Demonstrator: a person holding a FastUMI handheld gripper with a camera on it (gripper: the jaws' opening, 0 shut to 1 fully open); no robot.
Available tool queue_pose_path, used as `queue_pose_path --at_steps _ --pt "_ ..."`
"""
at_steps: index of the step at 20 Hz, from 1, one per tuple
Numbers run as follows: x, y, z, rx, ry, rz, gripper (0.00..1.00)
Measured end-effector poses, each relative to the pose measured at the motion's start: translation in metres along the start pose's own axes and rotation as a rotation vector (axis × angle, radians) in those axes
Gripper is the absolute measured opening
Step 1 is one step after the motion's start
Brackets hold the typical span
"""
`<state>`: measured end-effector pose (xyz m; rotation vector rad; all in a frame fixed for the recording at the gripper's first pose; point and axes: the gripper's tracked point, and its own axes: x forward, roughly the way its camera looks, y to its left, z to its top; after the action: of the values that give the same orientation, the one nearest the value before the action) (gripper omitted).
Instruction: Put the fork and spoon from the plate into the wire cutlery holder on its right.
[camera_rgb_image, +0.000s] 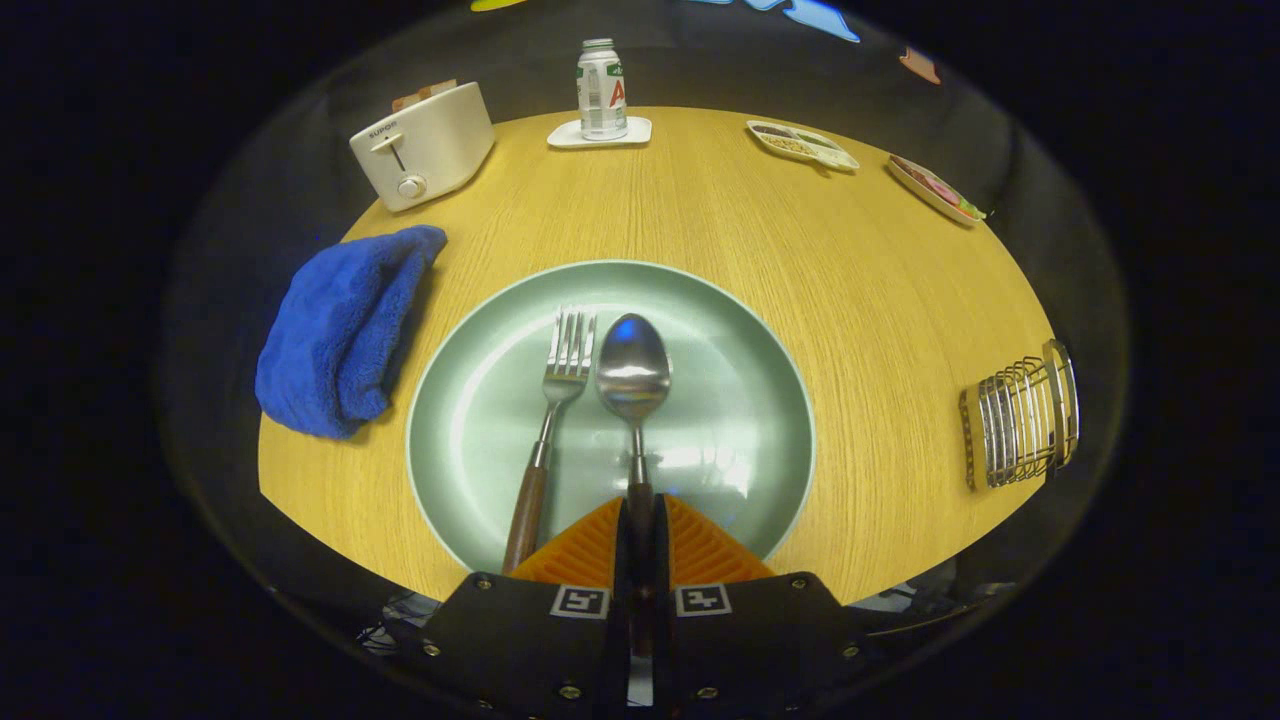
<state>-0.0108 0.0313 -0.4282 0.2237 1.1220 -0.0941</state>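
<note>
1. Claw (640, 515) is pinched nearly closed w/ the spoon (633, 380) handle between both fingers, looks like a firm grip. Spoon bowl sits mid plate (740, 330), fork (560, 400) right beside it on the left, not touching afaict.
2. Imo lift straight up first so the spoon doesn't drag the fork, then swing right to the wire cutlery holder (1020, 420), well apart from the plate near the surface edge. Tip it handle-down into the wires.
3. Surface (700, 200) is light wood; blue towel (340, 330) left of plate, toaster (425, 145), bottle (601, 88) on a coaster, two snack trays (803, 144) at the far side. Room's dark.
</note>
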Motion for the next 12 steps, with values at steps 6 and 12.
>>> queue_pose_path --at_steps 6,12 --pt "-0.007 -0.003 0.005 -0.014 -0.039 -0.023 0.02" --pt "-0.037 -0.014 0.025 0.013 -0.114 -0.062 0.02"
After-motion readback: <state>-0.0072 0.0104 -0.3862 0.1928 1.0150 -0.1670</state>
